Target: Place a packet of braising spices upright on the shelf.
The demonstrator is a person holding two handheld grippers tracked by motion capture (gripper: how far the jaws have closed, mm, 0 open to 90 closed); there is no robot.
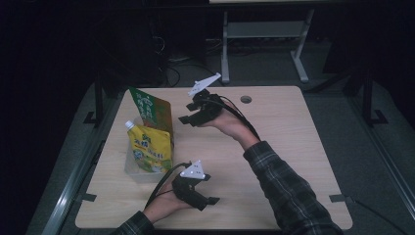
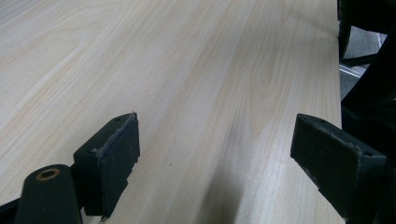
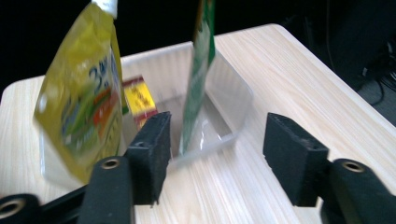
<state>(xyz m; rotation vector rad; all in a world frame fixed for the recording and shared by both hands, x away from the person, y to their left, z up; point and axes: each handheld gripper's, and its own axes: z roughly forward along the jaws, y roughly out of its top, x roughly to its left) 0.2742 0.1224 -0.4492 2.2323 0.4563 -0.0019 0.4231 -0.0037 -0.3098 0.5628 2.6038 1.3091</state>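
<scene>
Bin [image 1: 131,169] far-left holds yellow spout pouch [image 1: 149,147], green packet [image 1: 155,111], small box [image 3: 138,97] | your right gripper [image 1: 192,119] released, empty, beside packet | left gripper [image 1: 205,198] jaws wide, nothing between, near tabletop [image 1: 284,137] | packing looks mostly done.

Dim lab, bare test table [image 1: 293,147], floor cables [image 1: 171,73]

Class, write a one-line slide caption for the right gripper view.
Open right gripper faces a clear plastic tub holding a yellow spouted pouch and a green packet.
</scene>
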